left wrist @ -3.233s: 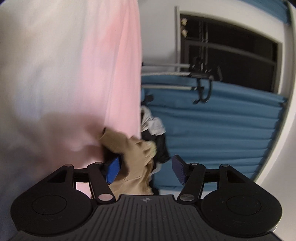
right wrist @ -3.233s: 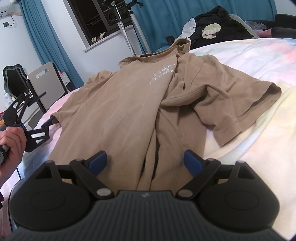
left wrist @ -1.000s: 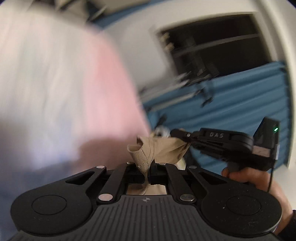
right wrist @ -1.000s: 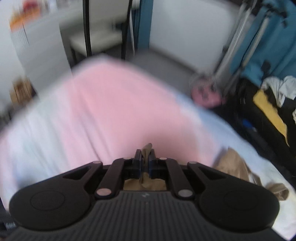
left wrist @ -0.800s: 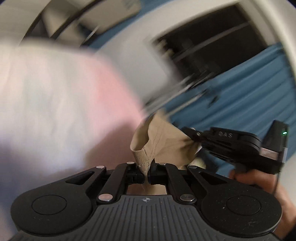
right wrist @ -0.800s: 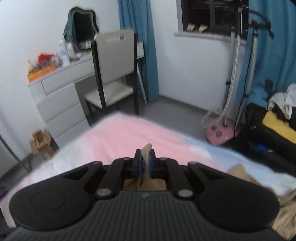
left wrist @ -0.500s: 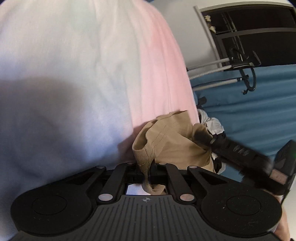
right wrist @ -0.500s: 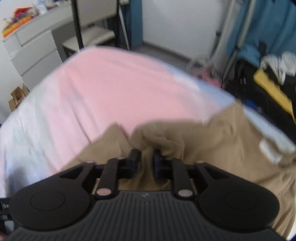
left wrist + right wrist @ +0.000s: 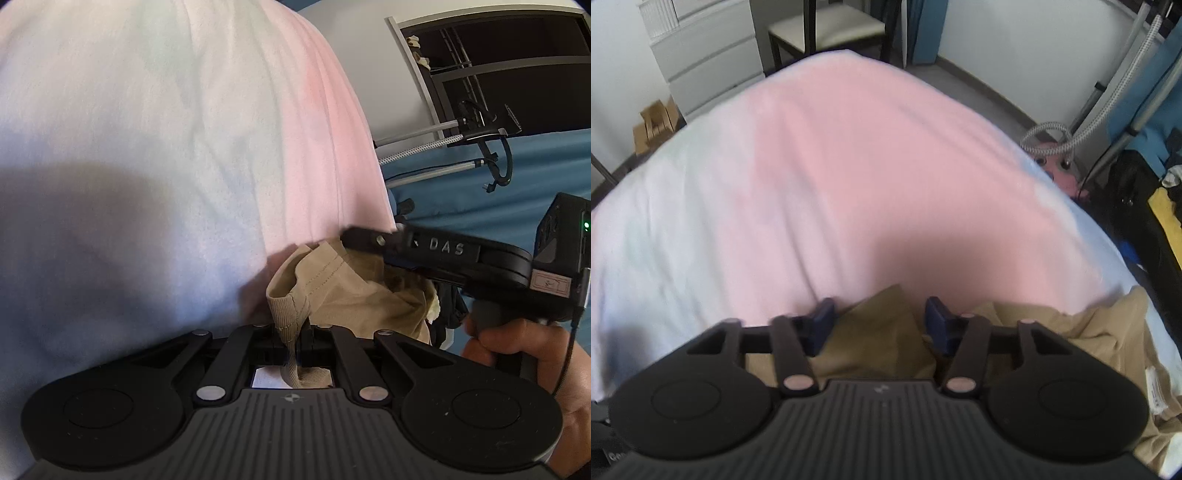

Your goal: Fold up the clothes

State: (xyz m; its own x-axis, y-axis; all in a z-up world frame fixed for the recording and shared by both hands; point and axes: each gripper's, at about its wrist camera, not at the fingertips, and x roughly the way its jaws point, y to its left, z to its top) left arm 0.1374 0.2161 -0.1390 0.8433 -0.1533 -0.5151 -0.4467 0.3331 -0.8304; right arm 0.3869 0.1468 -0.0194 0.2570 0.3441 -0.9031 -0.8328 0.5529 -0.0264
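Note:
A tan T-shirt (image 9: 343, 291) lies bunched on the pink and pale-blue bed sheet (image 9: 147, 147). My left gripper (image 9: 299, 339) is shut on its ribbed collar, low over the sheet. The right gripper's black body (image 9: 443, 254), held by a hand (image 9: 517, 350), reaches in from the right with its tip over the shirt's far fold. In the right wrist view my right gripper (image 9: 879, 323) points steeply down; its jaws are closing, still apart, with a peak of the tan T-shirt (image 9: 882, 332) between the blue pads (image 9: 823, 321), which do not press on it.
The bed sheet (image 9: 849, 166) stretches away ahead. Past its edge stand a chair (image 9: 820, 26), white drawers (image 9: 701, 55), a cardboard box (image 9: 655, 122) and a pink garment steamer (image 9: 1060, 162) with its hose. Dark bags (image 9: 1137, 206) sit at the right. A blue curtain (image 9: 480, 192) hangs under a window (image 9: 498, 66).
The right gripper, shut on a tan fold a second ago, has let go and dropped toward the bed. The left gripper kept hold of the collar and sank lower.

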